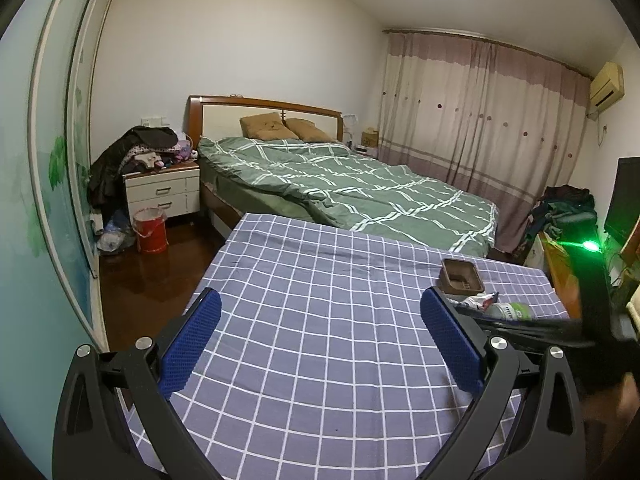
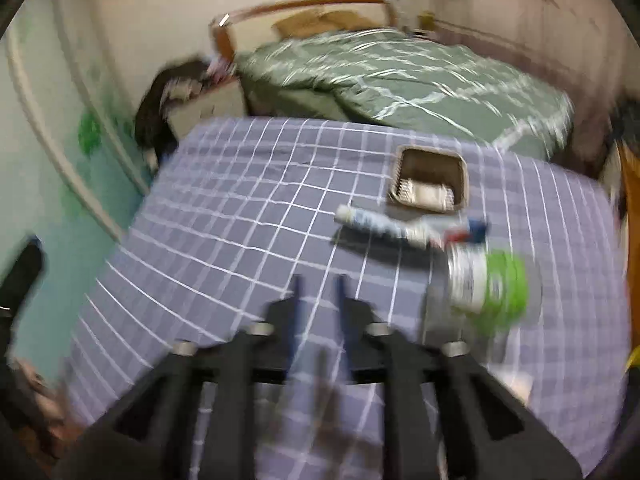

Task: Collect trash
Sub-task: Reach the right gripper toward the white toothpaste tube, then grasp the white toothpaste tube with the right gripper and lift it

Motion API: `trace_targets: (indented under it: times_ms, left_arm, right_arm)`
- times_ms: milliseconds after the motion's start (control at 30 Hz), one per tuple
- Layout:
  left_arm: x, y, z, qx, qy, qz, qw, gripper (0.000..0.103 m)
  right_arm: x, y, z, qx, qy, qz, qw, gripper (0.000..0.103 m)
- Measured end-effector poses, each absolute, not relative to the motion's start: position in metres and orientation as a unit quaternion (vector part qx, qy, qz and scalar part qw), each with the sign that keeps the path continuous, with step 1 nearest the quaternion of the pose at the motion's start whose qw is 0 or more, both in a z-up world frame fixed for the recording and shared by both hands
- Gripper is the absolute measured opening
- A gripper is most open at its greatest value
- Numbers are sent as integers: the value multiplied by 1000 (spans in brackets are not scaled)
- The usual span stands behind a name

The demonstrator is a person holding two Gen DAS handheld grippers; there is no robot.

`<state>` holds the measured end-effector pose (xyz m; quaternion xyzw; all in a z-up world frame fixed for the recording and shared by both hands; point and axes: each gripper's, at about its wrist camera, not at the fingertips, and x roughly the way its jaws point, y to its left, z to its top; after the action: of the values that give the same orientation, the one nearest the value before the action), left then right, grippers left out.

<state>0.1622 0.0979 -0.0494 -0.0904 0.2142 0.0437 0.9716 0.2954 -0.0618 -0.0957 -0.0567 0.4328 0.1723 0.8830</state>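
The right gripper (image 2: 318,280), narrowly parted and pinching nothing, is hovering; the bottle (image 2: 486,286) at 2 o'clock probably needs grasping next, then binning in the basket (image 2: 430,180). The left gripper (image 1: 320,340) is spread, idle.

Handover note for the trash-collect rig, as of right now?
Left gripper: jaws wide open, nothing between them, above the checked cloth.
Right gripper: jaws narrow, nothing visibly gripped; view blurred.
Brown basket stands on the cloth with something pale inside.
Left to do: crumpled wrapper and green-labelled can lie on the cloth beside the basket.
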Motion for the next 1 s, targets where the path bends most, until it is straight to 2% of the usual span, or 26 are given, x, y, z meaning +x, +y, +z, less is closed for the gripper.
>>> trace_targets:
  times_ms: [100,267,467,500,567,600,633,733,1000]
  left_arm:
    - [164,99,-50,-95,217,41,971,98]
    - [162,99,-49,-95,213,41,972,98]
    - [166,101,-52,-99,224,43,969,98]
    - [167,102,-53,-100,226,42,968,98]
    - [168,101,-54,-100,230,40,967,98]
    - [169,101,-55,-99,232,40,967,98]
    - [170,100,-55,-98,233,39,967,98]
    - [172,98,-57,-94,235,37,967,98]
    - [174,97,-60,-91,238,40,966,98]
  right_arm:
    - [311,-53,-98,-167,421,182,873,34]
    - [327,-40,-105,-276,425,224,833,34]
    - [348,-25,-121,-325,433,237,807,34]
    - [351,-24,-123,-330,434,237,804,31]
    - [355,-23,-129,-330,440,235,801,19]
    - [356,-23,-130,-327,443,235,801,9]
    - [356,-24,-130,-325,443,234,802,4]
    - [350,-27,-124,-323,424,235,813,1]
    - [333,-35,-84,-314,388,255,828,0]
